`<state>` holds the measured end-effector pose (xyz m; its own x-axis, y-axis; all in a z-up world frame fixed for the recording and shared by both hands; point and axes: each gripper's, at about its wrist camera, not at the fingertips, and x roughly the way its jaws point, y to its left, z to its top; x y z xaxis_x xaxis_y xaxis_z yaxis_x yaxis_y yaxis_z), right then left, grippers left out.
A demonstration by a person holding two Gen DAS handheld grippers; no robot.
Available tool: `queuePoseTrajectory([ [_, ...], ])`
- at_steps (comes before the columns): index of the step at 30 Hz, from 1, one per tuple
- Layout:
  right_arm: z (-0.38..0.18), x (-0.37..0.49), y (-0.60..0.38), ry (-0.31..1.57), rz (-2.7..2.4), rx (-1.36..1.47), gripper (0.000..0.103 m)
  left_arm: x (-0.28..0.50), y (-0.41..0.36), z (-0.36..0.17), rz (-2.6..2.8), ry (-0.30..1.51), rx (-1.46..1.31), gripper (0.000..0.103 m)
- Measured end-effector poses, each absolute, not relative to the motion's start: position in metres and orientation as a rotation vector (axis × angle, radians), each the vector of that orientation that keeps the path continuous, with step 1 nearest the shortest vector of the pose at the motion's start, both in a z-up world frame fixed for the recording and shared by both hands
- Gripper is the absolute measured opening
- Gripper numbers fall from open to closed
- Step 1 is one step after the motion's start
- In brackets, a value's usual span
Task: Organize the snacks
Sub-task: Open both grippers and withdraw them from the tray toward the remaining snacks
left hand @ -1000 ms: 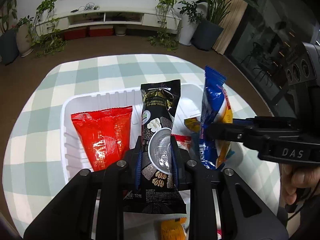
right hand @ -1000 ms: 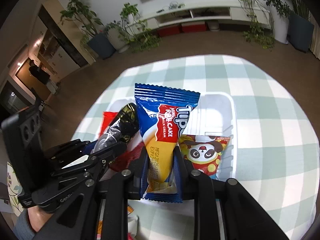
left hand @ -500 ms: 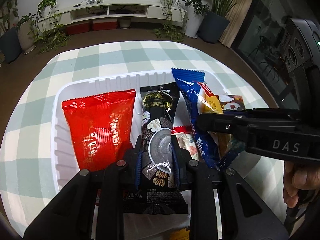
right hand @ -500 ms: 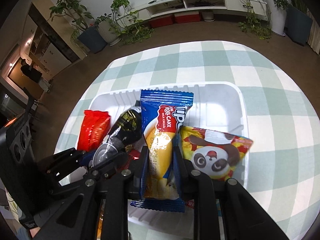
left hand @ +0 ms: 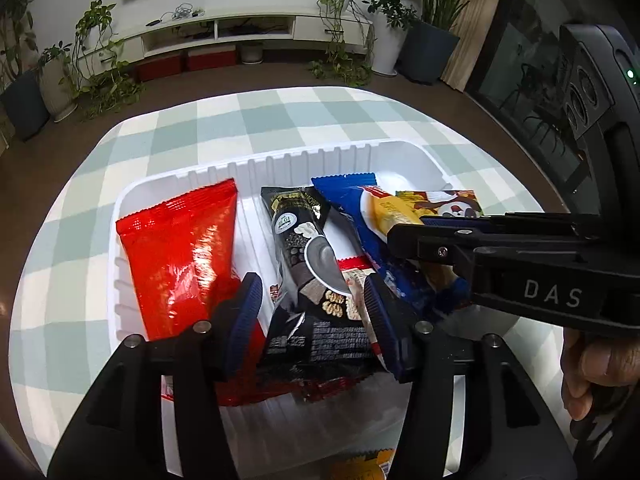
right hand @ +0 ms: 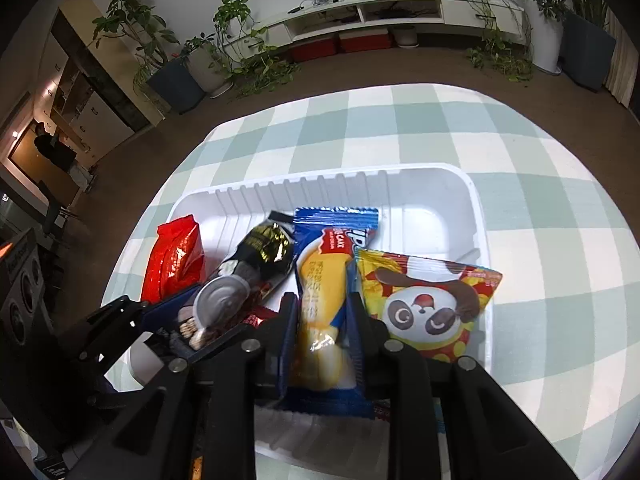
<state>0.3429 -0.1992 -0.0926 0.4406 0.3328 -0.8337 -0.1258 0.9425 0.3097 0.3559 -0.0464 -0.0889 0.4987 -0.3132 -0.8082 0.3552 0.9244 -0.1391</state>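
Over the white tray [left hand: 256,162], left wrist view: left hand-held gripper [left hand: 314,292] has just been opening; its jaws stand apart, the black snack packet [left hand: 308,256] between them, pads clear of the wrapper. Packet lies in the tray, near its middle, on top of a red-and-white wrapper [left hand: 352,265]. Red foil packet [left hand: 180,256] lies at the tray's left side. Blue roll-cake packet [left hand: 356,200] lies right of the black one, with the right hand-held gripper [left hand: 404,236] reaching across it from the tray's right. Tray sits on a green-and-white checked surface [left hand: 224,120].

Same tray [right hand: 400,178], right wrist view: right hand-held gripper [right hand: 322,308] clamps the blue roll-cake packet [right hand: 324,276], pads pressing both sides; packet rests in the tray's middle. Panda packet [right hand: 428,300] lies just beside it, at the tray's right wall. Black snack packet [right hand: 260,256] and red foil packet [right hand: 176,260] sit toward the tray's left; left hand-held gripper [right hand: 192,324] straddles the black one.
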Motion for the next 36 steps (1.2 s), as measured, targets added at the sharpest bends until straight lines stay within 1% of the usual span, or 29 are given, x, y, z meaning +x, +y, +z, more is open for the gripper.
queuePoseTrajectory([
  [4,-0.085,0.337,-0.203,1.051,0.279,0.209,0.030,0.350,-0.041,-0.081,-0.402,0.958,0.029,0.053],
  [7,-0.078,0.331,-0.206,1.031,0.275,0.208,0.035,0.338,-0.038,-0.069,-0.402,0.931,0.027,0.061],
  [8,-0.073,0.327,-0.207,1.019,0.273,0.207,0.041,0.332,-0.034,-0.061,-0.403,0.915,0.019,0.066],
  [9,-0.069,0.323,-0.209,1.007,0.271,0.208,0.049,0.328,-0.031,-0.055,-0.400,0.904,0.012,0.072],
  [10,-0.064,0.318,-0.211,0.992,0.269,0.215,0.054,0.324,-0.028,-0.048,-0.398,0.890,0.002,0.075],
  [11,-0.057,0.312,-0.215,0.971,0.273,0.231,0.064,0.317,-0.022,-0.038,-0.394,0.867,-0.014,0.085],
  [12,-0.051,0.307,-0.218,0.952,0.281,0.248,0.073,0.312,-0.018,-0.031,-0.388,0.853,-0.026,0.097],
  [13,-0.045,0.301,-0.222,0.932,0.287,0.266,0.077,0.307,-0.013,-0.023,-0.382,0.840,-0.037,0.101],
  [14,-0.038,0.294,-0.226,0.909,0.292,0.285,0.086,0.299,-0.007,-0.013,-0.379,0.820,-0.048,0.103],
  [15,-0.029,0.284,-0.231,0.878,0.302,0.309,0.092,0.292,-0.002,-0.005,-0.380,0.804,-0.053,0.103],
  [17,-0.016,0.270,-0.238,0.840,0.327,0.341,0.093,0.274,0.010,0.010,-0.370,0.775,-0.057,0.103],
  [21,0.009,0.227,-0.255,0.752,0.373,0.421,0.102,0.232,0.036,0.026,-0.338,0.717,-0.071,0.103],
  [27,0.023,0.155,-0.265,0.660,0.464,0.506,0.103,0.158,0.087,0.020,-0.231,0.664,-0.161,0.103],
  [29,0.021,0.131,-0.265,0.639,0.478,0.520,0.103,0.138,0.101,0.005,-0.214,0.701,-0.228,0.103],
  [31,0.013,0.106,-0.264,0.625,0.484,0.542,0.103,0.123,0.113,-0.016,-0.189,0.779,-0.312,0.103],
  [36,-0.025,0.050,-0.252,0.663,0.410,0.524,0.103,0.100,0.120,-0.071,-0.130,0.942,-0.415,0.103],
])
